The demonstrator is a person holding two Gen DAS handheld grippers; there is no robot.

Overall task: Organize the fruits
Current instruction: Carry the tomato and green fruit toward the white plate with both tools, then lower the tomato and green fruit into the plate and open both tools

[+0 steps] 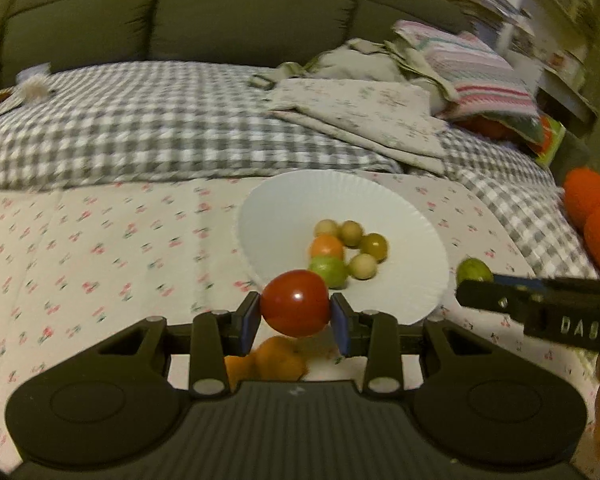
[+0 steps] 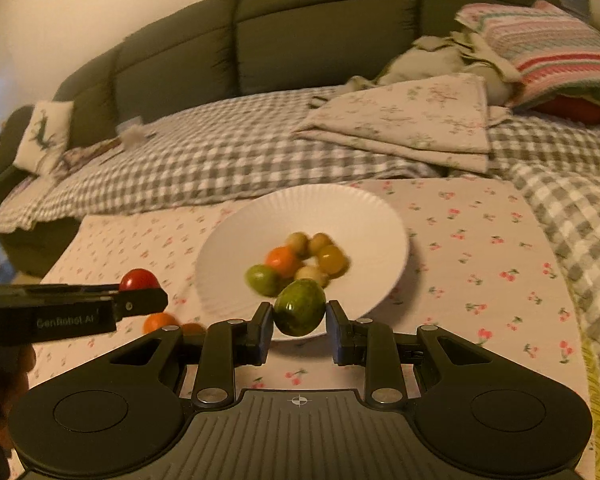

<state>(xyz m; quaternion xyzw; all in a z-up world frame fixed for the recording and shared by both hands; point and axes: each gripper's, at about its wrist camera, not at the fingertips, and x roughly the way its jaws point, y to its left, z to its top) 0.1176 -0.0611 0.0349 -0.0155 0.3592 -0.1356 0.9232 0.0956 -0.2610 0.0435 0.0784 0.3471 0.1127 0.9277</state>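
My left gripper [image 1: 296, 314] is shut on a red tomato [image 1: 295, 303] and holds it just before the near rim of a white paper plate [image 1: 284, 208]. My right gripper [image 2: 299, 322] is shut on a green fruit [image 2: 300, 307] at the plate's near rim [image 2: 236, 232]. The plate holds several small fruits: an orange one [image 1: 326, 245], a green one [image 1: 328, 271] and yellowish ones [image 1: 373, 245]. In the right wrist view the left gripper's finger [image 2: 140, 306] with the tomato [image 2: 139, 279] shows at the left. The right gripper's finger [image 1: 539, 304] and green fruit [image 1: 474, 270] show in the left wrist view.
Orange fruits [image 2: 160, 321] lie on the cherry-print cloth [image 2: 479, 240] left of the plate, also under my left gripper [image 1: 274, 360]. Behind are a checked blanket [image 1: 140, 128], folded linens [image 2: 411, 120], a striped pillow [image 2: 547, 48] and a green sofa back [image 1: 220, 12].
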